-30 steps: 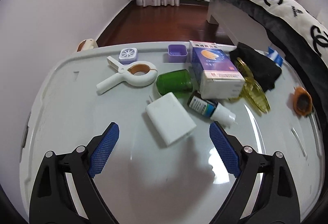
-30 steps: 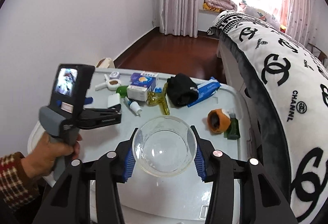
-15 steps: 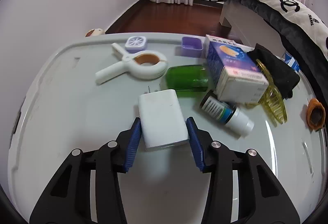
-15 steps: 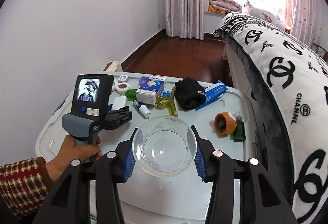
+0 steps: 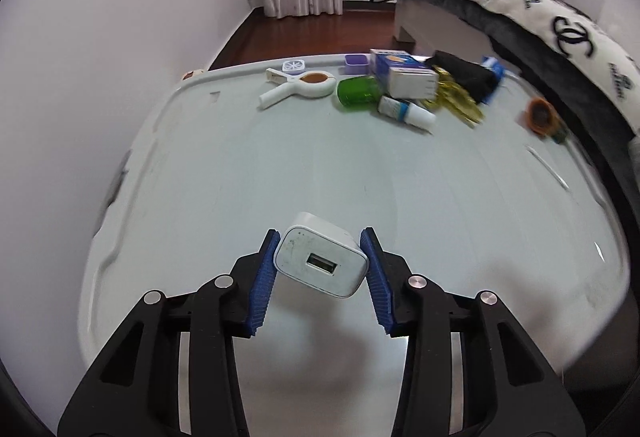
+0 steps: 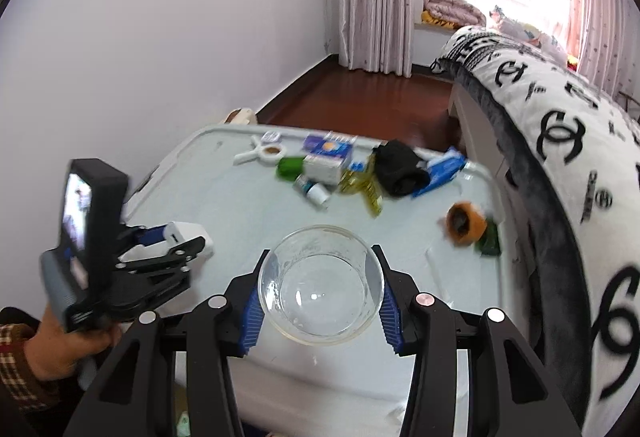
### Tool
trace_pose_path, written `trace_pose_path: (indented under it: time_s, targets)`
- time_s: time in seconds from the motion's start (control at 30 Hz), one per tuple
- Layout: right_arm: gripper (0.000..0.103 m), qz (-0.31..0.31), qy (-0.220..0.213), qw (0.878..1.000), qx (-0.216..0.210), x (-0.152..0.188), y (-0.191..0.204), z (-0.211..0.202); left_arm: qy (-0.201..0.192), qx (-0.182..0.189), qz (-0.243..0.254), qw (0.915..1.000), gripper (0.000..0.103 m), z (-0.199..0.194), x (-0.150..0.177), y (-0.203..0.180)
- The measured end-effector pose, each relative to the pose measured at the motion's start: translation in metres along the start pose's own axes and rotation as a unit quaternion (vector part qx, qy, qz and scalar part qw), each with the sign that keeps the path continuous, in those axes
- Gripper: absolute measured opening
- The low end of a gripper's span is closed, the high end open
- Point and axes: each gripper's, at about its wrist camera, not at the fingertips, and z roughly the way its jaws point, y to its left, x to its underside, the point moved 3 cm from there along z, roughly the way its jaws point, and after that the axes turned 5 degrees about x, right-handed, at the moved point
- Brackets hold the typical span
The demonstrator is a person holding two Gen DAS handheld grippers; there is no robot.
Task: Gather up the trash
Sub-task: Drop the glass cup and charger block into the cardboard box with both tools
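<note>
Charger (image 5: 322, 260) clamped in my left gripper (image 5: 320, 277) above lid (image 5: 280, 165); clutter far behind; right gripper (image 6: 319, 297) clamps bowl (image 6: 320, 287).

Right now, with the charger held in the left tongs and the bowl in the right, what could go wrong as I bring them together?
The white charger sits tilted between the left tongs, gripped only by its sides, so it may twist or slip out. The glass bowl is held by its curved wall in the right tongs; a hard drop could jar it loose. The bowl hangs near the table's front edge, so a miss might land on the floor.
</note>
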Motion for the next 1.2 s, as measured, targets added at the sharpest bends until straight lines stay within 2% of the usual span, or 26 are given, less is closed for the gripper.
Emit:
trace_pose_path:
  time_s: [0.13, 0.2, 0.37, 0.47, 0.53, 0.6, 0.67, 0.87, 1.0, 1.07, 1.13, 1.2]
  targets:
    - [0.047, -0.004, 0.03, 0.999, -0.016, 0.042, 0.025, -0.01, 0.013, 0.023, 0.018, 0.9995, 0.041, -0.036, 0.033, -0.007]
    - [0.047, -0.006, 0.059, 0.998, -0.026, 0.072, 0.041, -0.01, 0.024, 0.034, 0.033, 0.9986, 0.041, -0.055, 0.059, -0.014]
    - [0.047, -0.001, 0.167, 0.985, -0.042, 0.158, 0.07, 0.012, 0.075, 0.051, 0.046, 0.9948, 0.041, -0.073, 0.122, -0.023]
    - [0.048, -0.011, 0.225, 0.974, -0.03, 0.193, 0.081, 0.03, 0.116, 0.053, 0.044, 0.9909, 0.042, -0.067, 0.152, -0.025]
    - [0.06, -0.016, 0.254, 0.967, -0.021, 0.205, 0.085, 0.04, 0.132, 0.055, 0.042, 0.9888, 0.048, -0.064, 0.16, -0.026]
    - [0.073, -0.016, 0.252, 0.968, -0.011, 0.205, 0.085, 0.041, 0.137, 0.056, 0.041, 0.9881, 0.06, -0.062, 0.163, -0.028]
    - [0.075, -0.016, 0.242, 0.97, -0.001, 0.202, 0.083, 0.041, 0.132, 0.044, 0.048, 0.9891, 0.071, -0.063, 0.164, -0.03]
    - [0.077, 0.018, 0.217, 0.976, -0.01, 0.192, 0.075, 0.035, 0.11, 0.057, 0.037, 0.9916, 0.071, -0.069, 0.153, -0.031]
    - [0.077, 0.033, 0.181, 0.983, -0.016, 0.172, 0.063, 0.025, 0.057, 0.061, 0.048, 0.9954, 0.071, -0.078, 0.114, -0.038]
    - [0.077, 0.035, 0.155, 0.987, -0.013, 0.147, 0.053, 0.02, 0.028, 0.064, 0.045, 0.9965, 0.071, -0.079, 0.087, -0.041]
    - [0.077, 0.036, 0.124, 0.992, 0.007, 0.121, 0.039, 0.012, 0.009, 0.075, 0.042, 0.9963, 0.071, -0.074, 0.059, -0.045]
    - [0.082, 0.039, 0.101, 0.994, 0.025, 0.097, 0.02, 0.006, -0.017, 0.077, 0.05, 0.9956, 0.071, -0.064, 0.025, -0.055]
